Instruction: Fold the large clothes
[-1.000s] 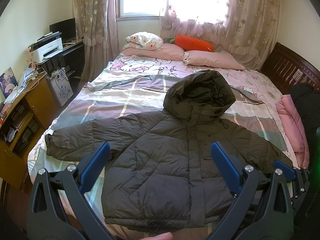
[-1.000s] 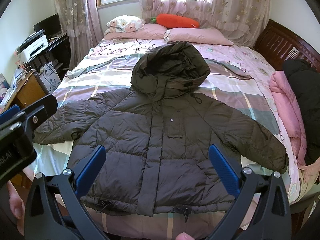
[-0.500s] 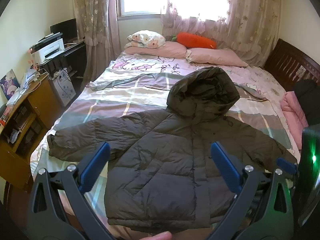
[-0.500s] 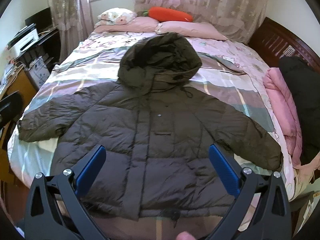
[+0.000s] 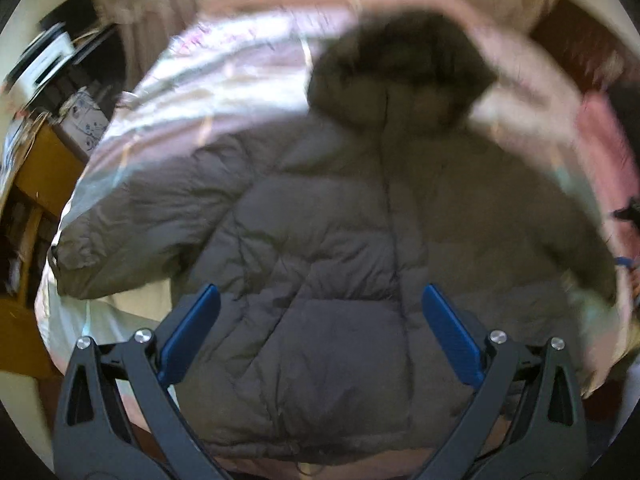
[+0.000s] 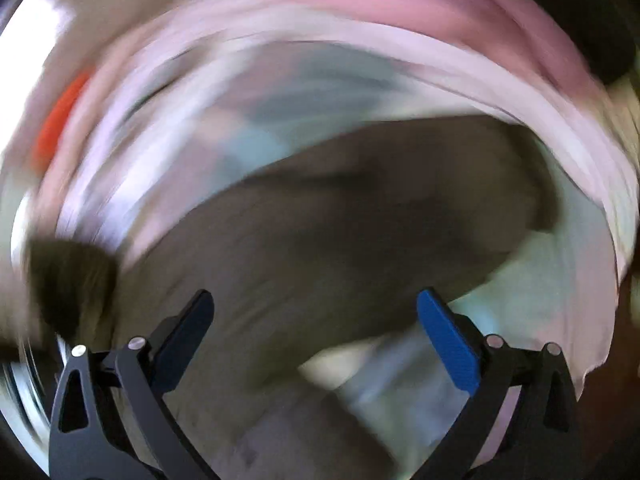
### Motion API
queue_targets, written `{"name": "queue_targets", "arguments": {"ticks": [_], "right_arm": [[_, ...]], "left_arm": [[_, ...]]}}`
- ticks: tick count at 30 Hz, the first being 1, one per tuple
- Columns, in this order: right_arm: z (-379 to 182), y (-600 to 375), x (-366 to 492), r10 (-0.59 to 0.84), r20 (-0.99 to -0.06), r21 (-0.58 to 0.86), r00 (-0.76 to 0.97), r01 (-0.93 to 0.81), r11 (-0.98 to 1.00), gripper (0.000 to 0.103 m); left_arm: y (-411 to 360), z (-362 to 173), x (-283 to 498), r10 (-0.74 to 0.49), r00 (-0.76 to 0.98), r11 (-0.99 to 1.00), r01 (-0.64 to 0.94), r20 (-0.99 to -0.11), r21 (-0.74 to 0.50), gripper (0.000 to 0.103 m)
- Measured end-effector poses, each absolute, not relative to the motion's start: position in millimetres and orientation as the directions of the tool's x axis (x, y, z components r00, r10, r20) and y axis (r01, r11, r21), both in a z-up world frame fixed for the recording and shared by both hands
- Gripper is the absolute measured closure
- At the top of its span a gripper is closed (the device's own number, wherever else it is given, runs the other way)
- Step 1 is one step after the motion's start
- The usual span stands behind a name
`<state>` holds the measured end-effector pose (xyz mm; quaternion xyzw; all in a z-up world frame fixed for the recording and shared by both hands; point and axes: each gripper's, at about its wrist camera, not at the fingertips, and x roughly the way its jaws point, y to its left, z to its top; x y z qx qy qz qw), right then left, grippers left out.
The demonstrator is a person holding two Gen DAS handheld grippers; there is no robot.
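Nothing folded yet: your dark olive hooded puffer jacket (image 5: 340,240) lies spread flat on the striped bed (image 5: 224,92), sleeves out left and right. Left gripper (image 5: 320,328) and right gripper (image 6: 314,332) hover, jaws apart, empty (right view badly blurred).

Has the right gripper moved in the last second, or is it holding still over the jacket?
Yes. The right gripper has swung toward the jacket's right sleeve; the hood, centred before, now sits at the far left and the view is smeared.
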<state>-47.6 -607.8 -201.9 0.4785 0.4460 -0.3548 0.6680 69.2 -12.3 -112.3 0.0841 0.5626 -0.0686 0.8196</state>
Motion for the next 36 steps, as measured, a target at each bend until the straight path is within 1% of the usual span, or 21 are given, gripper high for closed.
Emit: {"name": "queue_targets", "arguments": {"ticks": [1, 3, 6, 7, 8, 9, 10, 11, 14, 16, 18, 19, 21, 24, 25, 27, 28, 29, 32, 34, 36], "right_arm": [[-224.4, -632.7, -73.2, -0.015, -0.935, 0.349, 0.356, 0.924, 0.158, 0.005], [-253.4, -657.9, -107.0, 0.034, -0.919, 0.392, 0.392, 0.920, -0.007, 0.005], [-288.7, -682.1, -126.5, 0.105, -0.893, 0.427, 0.437, 0.898, -0.104, 0.005], [-296.2, -686.9, -127.1, 0.118, -0.895, 0.419, 0.430, 0.901, -0.108, 0.008], [-299.2, -685.5, -128.7, 0.121, -0.898, 0.411, 0.423, 0.905, -0.112, 0.032], [-302.9, -688.5, -131.0, 0.119, -0.901, 0.404, 0.418, 0.906, -0.127, 0.051], [-303.2, -691.4, -136.4, 0.097, -0.892, 0.424, 0.442, 0.891, -0.162, 0.076], [-295.2, -686.9, -138.8, 0.073, -0.876, 0.459, 0.477, 0.871, -0.176, 0.097], [-251.1, -682.1, -126.0, -0.049, -0.854, 0.519, 0.517, 0.852, -0.065, 0.099], [-215.8, -670.6, -110.3, -0.090, -0.796, 0.598, 0.599, 0.801, 0.041, 0.099], [-179.9, -647.0, -89.6, -0.067, -0.730, 0.666, 0.680, 0.730, 0.153, 0.099], [-155.2, -621.1, -71.4, -0.024, -0.687, 0.700, 0.726, 0.671, 0.245, 0.099], [-124.9, -577.8, -36.2, 0.068, -0.650, 0.719, 0.757, 0.583, 0.379, 0.099], [-93.0, -469.6, 19.3, 0.330, -0.643, 0.710, 0.691, 0.374, 0.597, 0.098], [-89.4, -431.8, 33.2, 0.410, -0.653, 0.696, 0.636, 0.292, 0.656, 0.094], [-87.9, -362.5, 51.5, 0.521, -0.693, 0.656, 0.499, 0.135, 0.743, 0.074], [-89.0, -332.2, 54.2, 0.531, -0.725, 0.621, 0.438, 0.084, 0.779, 0.044], [-88.8, -314.5, 53.7, 0.508, -0.751, 0.583, 0.422, 0.061, 0.810, 0.028], [-89.7, -308.0, 56.6, 0.398, -0.797, 0.478, 0.455, 0.071, 0.876, 0.021], [-93.0, -318.5, 65.3, 0.338, -0.817, 0.447, 0.467, 0.145, 0.883, 0.016], [-118.1, -333.6, 63.1, 0.308, -0.846, 0.447, 0.435, 0.263, 0.855, 0.015]], "left_arm": [[-23.1, -126.9, 76.3, -0.011, 0.309, 0.967, 0.245, -0.951, 0.069, 0.002], [-40.7, -160.1, 83.0, -0.033, 0.213, 0.953, 0.302, -0.977, 0.034, 0.002], [-55.6, -190.6, 86.7, -0.057, 0.137, 0.949, 0.316, -0.989, -0.011, 0.002], [-60.4, -195.9, 88.8, -0.060, 0.131, 0.949, 0.315, -0.990, -0.016, 0.002], [-65.4, -201.9, 88.4, -0.064, 0.134, 0.948, 0.318, -0.989, -0.018, 0.002], [-71.1, -208.3, 86.6, -0.055, 0.143, 0.944, 0.329, -0.988, -0.005, 0.002], [-78.4, -214.4, 85.5, -0.040, 0.143, 0.940, 0.341, -0.989, 0.012, 0.002], [-83.2, -220.9, 83.7, -0.023, 0.132, 0.933, 0.360, -0.991, 0.026, 0.002], [-91.4, -237.0, 80.3, 0.023, 0.118, 0.919, 0.388, -0.993, 0.068, 0.002], [-93.3, -246.5, 81.0, 0.066, 0.117, 0.914, 0.392, -0.991, 0.107, 0.002], [-94.0, -256.0, 83.8, 0.090, 0.113, 0.915, 0.383, -0.990, 0.127, 0.002], [-92.0, -258.5, 86.4, 0.093, 0.114, 0.922, 0.366, -0.989, 0.129, 0.002], [-82.8, -258.3, 93.6, 0.098, 0.132, 0.939, 0.316, -0.986, 0.136, 0.002], [-66.2, -254.4, 104.0, 0.099, 0.159, 0.962, 0.236, -0.982, 0.135, 0.002], [-61.1, -254.0, 106.7, 0.098, 0.163, 0.968, 0.213, -0.982, 0.132, 0.002], [-47.1, -252.7, 112.1, 0.091, 0.167, 0.981, 0.154, -0.982, 0.117, 0.002], [-38.7, -252.0, 116.8, 0.081, 0.163, 0.988, 0.115, -0.983, 0.100, 0.002], [-30.1, -252.0, 121.4, 0.058, 0.155, 0.994, 0.078, -0.986, 0.071, 0.002], [-7.8, -253.8, 132.7, -0.013, 0.138, 1.000, -0.021, -0.990, -0.016, 0.002], [2.2, -259.8, 138.2, -0.068, 0.133, 0.995, -0.062, -0.989, -0.077, 0.002], [4.7, -268.1, 143.9, -0.151, 0.124, 0.982, -0.096, -0.981, -0.164, 0.002]]}}
